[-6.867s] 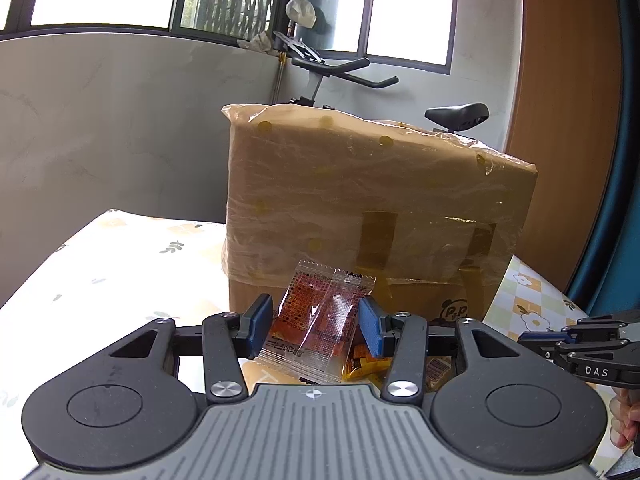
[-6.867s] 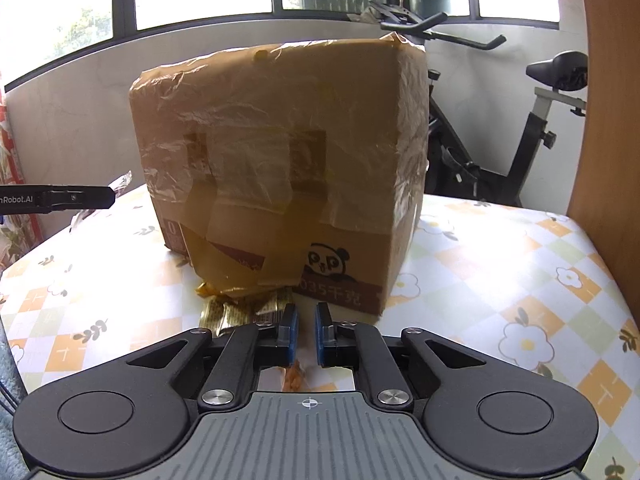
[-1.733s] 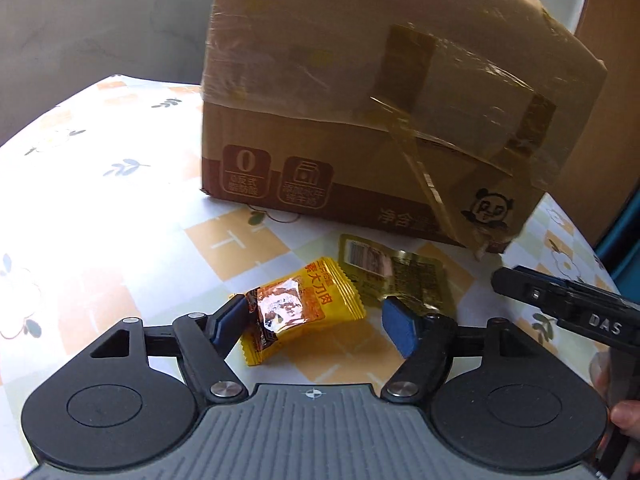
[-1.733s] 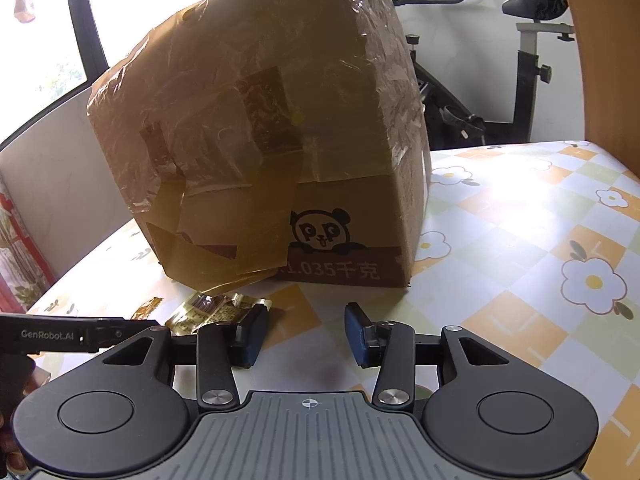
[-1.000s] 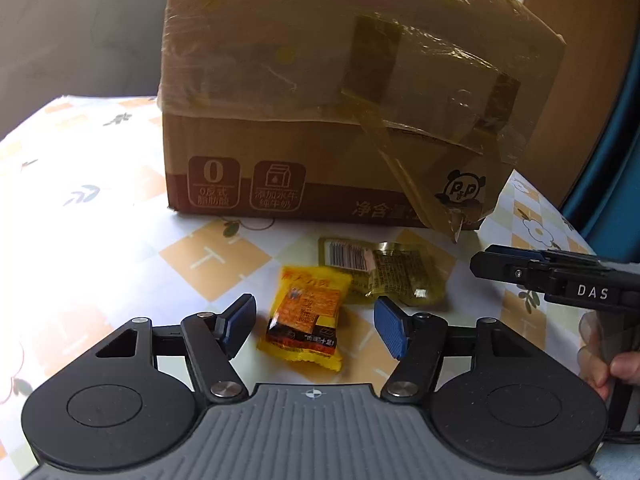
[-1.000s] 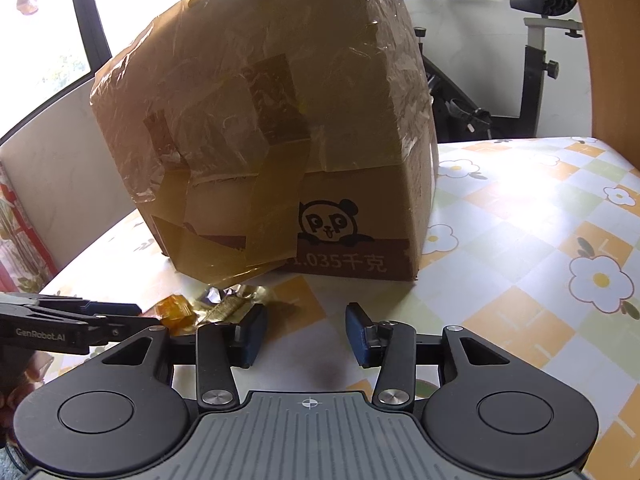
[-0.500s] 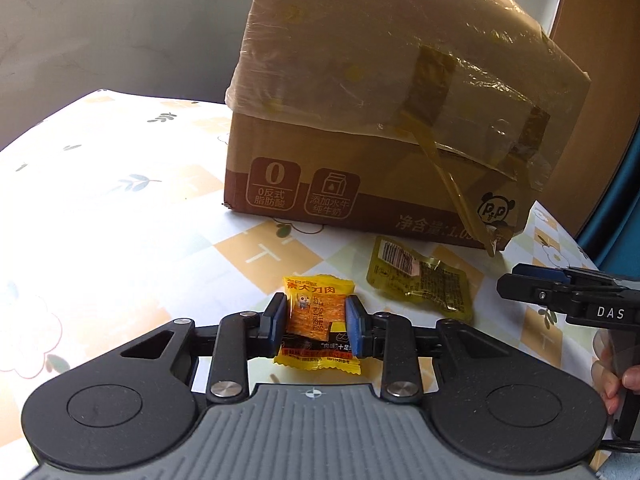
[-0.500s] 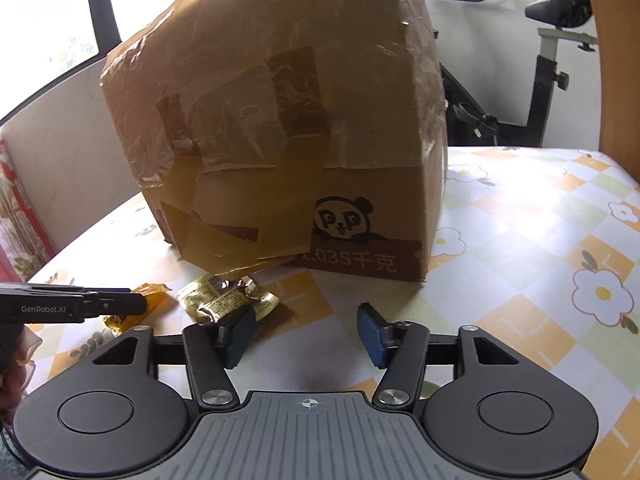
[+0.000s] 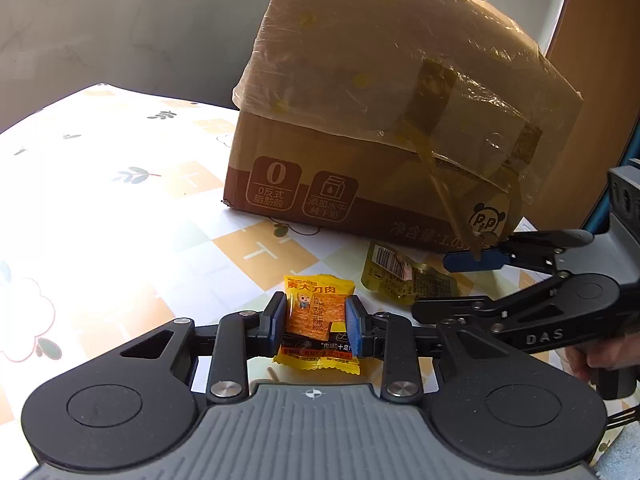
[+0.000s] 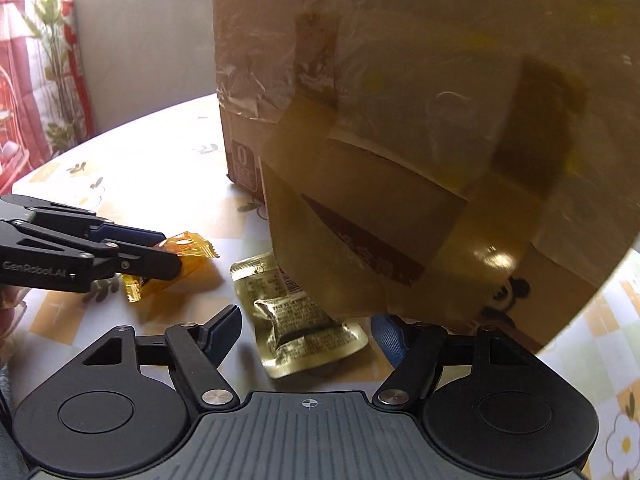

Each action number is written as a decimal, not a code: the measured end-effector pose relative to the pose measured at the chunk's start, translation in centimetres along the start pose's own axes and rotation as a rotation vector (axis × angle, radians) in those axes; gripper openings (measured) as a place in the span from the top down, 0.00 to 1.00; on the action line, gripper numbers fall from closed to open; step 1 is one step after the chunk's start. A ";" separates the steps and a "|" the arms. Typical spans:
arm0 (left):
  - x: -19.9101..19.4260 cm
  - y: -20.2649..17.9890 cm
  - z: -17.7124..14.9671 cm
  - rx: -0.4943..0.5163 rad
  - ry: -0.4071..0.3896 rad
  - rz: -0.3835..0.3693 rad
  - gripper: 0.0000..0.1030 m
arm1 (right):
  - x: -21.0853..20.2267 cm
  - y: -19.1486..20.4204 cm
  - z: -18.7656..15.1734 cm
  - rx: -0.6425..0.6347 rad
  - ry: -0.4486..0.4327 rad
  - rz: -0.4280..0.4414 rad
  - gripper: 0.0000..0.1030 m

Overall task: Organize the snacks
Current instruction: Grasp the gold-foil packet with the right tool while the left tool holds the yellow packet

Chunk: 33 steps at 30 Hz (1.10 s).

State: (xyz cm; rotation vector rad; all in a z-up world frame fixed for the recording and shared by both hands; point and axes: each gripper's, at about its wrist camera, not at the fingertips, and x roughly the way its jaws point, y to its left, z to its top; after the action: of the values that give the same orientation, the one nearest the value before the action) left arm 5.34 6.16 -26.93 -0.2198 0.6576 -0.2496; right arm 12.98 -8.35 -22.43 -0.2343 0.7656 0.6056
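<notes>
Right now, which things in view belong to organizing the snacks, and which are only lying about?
Belong to the job:
- yellow snack packet, clamped in the left tool
- gold snack packet, between the opening jaws of the right tool, not gripped

Only lying about:
- taped cardboard box
- flowered tablecloth

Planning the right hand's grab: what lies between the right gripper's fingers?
The gold snack packet, flat on the tablecloth, between the opening right gripper; right wrist view.

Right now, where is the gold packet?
In the right wrist view the gold packet lies on the table between the opening right claw, below the box.
</notes>
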 end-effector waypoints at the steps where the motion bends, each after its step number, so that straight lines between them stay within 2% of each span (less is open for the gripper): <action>1: 0.0 -0.1 0.1 -0.010 0.000 0.000 0.68 | 0.3 -0.1 0.2 -0.007 0.008 0.003 0.31; 6: 0.0 -0.1 0.1 -0.017 -0.005 -0.002 0.68 | 1.0 -0.7 0.5 -0.002 0.033 0.038 0.28; 16: 0.0 -0.3 0.0 0.001 -0.008 0.009 0.68 | 0.9 1.1 0.0 0.039 0.006 0.004 0.27; 19: 0.0 -0.3 0.0 0.005 -0.008 0.010 0.68 | 0.6 1.4 -0.4 0.060 -0.011 -0.019 0.31; 20: 0.0 -0.2 0.0 0.006 -0.007 0.009 0.68 | 0.3 1.5 -0.5 0.063 -0.012 -0.026 0.36; 21: 0.0 -0.2 0.0 0.007 -0.005 0.009 0.68 | 0.0 1.6 -0.7 0.074 -0.009 -0.034 0.46; 22: 0.0 -0.2 0.0 0.010 -0.003 0.012 0.68 | -0.4 1.7 -0.8 0.090 -0.005 -0.045 0.50; 27: -0.3 -0.9 0.0 0.038 0.009 0.032 0.68 | -2.5 2.0 -2.7 0.153 -0.022 -0.089 0.53; 33: -1.8 -1.7 0.2 0.048 -0.017 0.005 0.68 | -5.4 1.4 -4.8 0.231 -0.047 -0.069 0.54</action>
State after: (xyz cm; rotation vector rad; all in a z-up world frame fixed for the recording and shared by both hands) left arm 3.81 5.10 -25.32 -0.1744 0.6351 -0.2582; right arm 6.34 -11.48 -21.96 -0.0337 0.7714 0.4519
